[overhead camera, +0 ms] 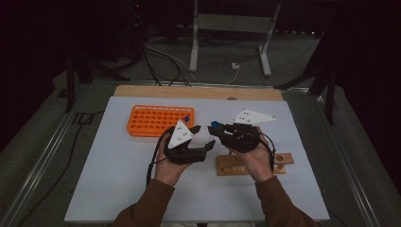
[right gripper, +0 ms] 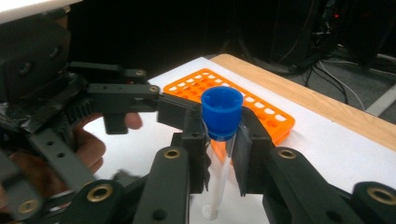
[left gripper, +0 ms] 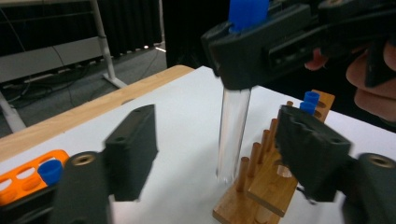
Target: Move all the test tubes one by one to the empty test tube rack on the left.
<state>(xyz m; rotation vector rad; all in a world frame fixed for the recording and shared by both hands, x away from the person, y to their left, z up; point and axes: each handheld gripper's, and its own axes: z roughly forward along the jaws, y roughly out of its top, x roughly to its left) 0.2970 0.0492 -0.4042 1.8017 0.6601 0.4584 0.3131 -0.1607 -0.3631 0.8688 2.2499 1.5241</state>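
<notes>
A clear test tube with a blue cap (right gripper: 222, 109) hangs upright, with my right gripper (right gripper: 222, 149) shut on it just below the cap. In the left gripper view the tube's glass (left gripper: 233, 130) hangs between the wide-apart jaws of my open left gripper (left gripper: 219, 158), touching neither. Its bottom is just above the near end of a wooden peg rack (left gripper: 261, 186). From above, the left gripper (overhead camera: 204, 137) and right gripper (overhead camera: 216, 128) meet over the middle of the white table, the cap (overhead camera: 215, 125) between them.
An orange tube rack (overhead camera: 151, 122) lies at the back left and holds one blue-capped tube (overhead camera: 187, 119). The wooden rack (overhead camera: 283, 163) lies under the right hand, with another blue-capped tube (left gripper: 308, 100) at its far end. White table surface (overhead camera: 118, 179) spreads in front.
</notes>
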